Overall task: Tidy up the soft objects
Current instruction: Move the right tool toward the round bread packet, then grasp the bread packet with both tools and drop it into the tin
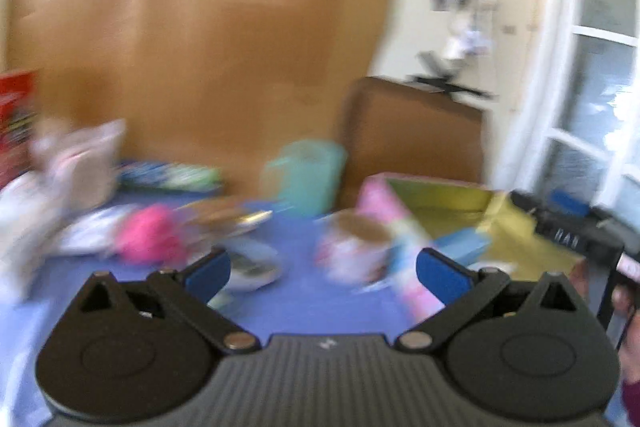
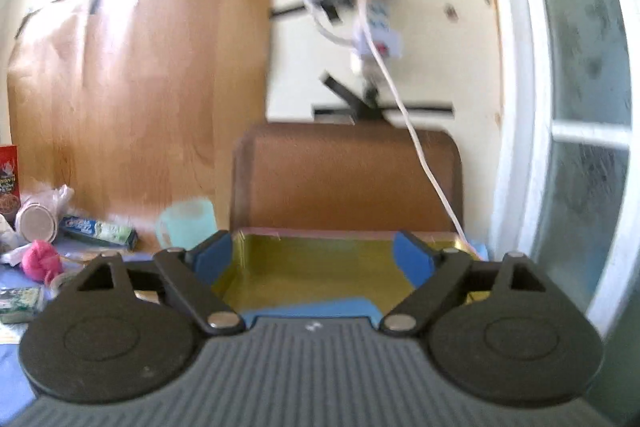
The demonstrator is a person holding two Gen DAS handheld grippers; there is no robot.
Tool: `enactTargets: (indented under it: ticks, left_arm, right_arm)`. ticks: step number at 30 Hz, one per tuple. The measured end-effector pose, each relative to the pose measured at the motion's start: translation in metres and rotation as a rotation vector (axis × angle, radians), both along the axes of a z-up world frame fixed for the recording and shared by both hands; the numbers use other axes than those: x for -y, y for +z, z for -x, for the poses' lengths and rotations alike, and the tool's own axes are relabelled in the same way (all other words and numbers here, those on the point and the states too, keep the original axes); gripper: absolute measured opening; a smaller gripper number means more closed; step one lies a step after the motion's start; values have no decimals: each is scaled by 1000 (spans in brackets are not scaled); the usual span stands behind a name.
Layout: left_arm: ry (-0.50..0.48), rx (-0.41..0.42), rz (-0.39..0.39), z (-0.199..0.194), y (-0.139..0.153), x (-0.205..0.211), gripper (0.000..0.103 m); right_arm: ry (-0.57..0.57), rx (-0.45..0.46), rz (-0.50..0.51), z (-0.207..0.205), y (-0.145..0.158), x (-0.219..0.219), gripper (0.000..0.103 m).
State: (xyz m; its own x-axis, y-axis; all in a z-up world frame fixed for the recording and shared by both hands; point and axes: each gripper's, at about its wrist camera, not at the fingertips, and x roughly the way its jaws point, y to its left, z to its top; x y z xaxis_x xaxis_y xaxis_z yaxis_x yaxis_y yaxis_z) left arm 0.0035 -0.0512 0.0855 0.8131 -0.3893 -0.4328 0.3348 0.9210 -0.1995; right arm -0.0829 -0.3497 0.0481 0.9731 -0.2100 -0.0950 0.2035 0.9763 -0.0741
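Observation:
My left gripper (image 1: 323, 273) is open and empty above the blue tablecloth (image 1: 304, 303). Ahead of it lies a pink and white soft object (image 1: 354, 247), blurred, leaning against a box with a gold inside (image 1: 452, 203). A pink fluffy ball (image 1: 146, 233) lies to the left; it also shows in the right wrist view (image 2: 40, 259). A blue flat piece (image 1: 464, 243) lies in the box. My right gripper (image 2: 314, 259) is open and empty over the same gold box (image 2: 312, 259), with the blue piece (image 2: 308, 307) just below it.
A teal mug (image 1: 308, 175) stands near the wooden board behind. A toothpaste box (image 2: 98, 229), a paper cup (image 2: 36, 223), a red box (image 2: 8, 175) and a round tape roll (image 1: 250, 265) crowd the left. A brown chair back (image 2: 344, 175) and a window are at the right.

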Motion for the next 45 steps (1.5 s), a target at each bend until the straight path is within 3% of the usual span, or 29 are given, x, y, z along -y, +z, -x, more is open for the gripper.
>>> enactTargets:
  ticks: [2,4,6,10,13,17,20,21,23,28,33,35,36,37,41,45]
  left_arm:
    - [76,-33,-11,10,-15,-32,103]
    - [134,-64,-7,16,-26,-59,103]
    - [190,-82,1,21,-35,-80,103]
    - [249,-79,38,21,-43,-115,103]
    - [264,-72,40,14,-49,-130,103]
    - [259,-24,13,0,-53,-133,103]
    - [263,18,-13,-10,-60,-130,103]
    - [261,27,-11,-11,-63,-129,103]
    - [258,28,-24,-10,-67,-125,102]
    - [247,114,-13,5,-65,-127,103]
    - [253,109,45,3,-65,-137,103]
    - [264,102,72,0,-65,-142,103]
    - [272,100,83,1,-65,-143,103]
    - [275,98,95,0,-66,-145,103]
    - [277,95,123,-1,-66,-150,103]
    - [274,80,160,-2,-67,-157,103]
  right_arm:
    - [-52,-35,128,-16,-15,-13,89]
    - [-66,-104,202,-27,-26,-20,87]
    - [-89,-113,268,-22,-29,-28,83]
    - [-68,-146,197,6,-23,-30,84]
    - [-53,-167,235,13,-21,-39,85]
    - [85,-123,149,-3,30,-66,86]
    - [288,-266,-74,-53,64,-93,86]
    - [336,-333,-163,-82,66,-104,86]
    - [366,-440,-247,-134,59,-130,86]
    - [282,-653,-341,-264,6,-183,86]
    - [234,-787,-302,-320,-28,-215,93]
    - [207,-854,-247,-327,-43,-225,89]
    - [212,-863,-250,-327,-48,-223,75]
    - [216,-831,-253,-323,-47,-220,69]
    - [237,-715,-289,-294,-26,-201,67]
    - [364,-632,-297,-220,9,-190,67]
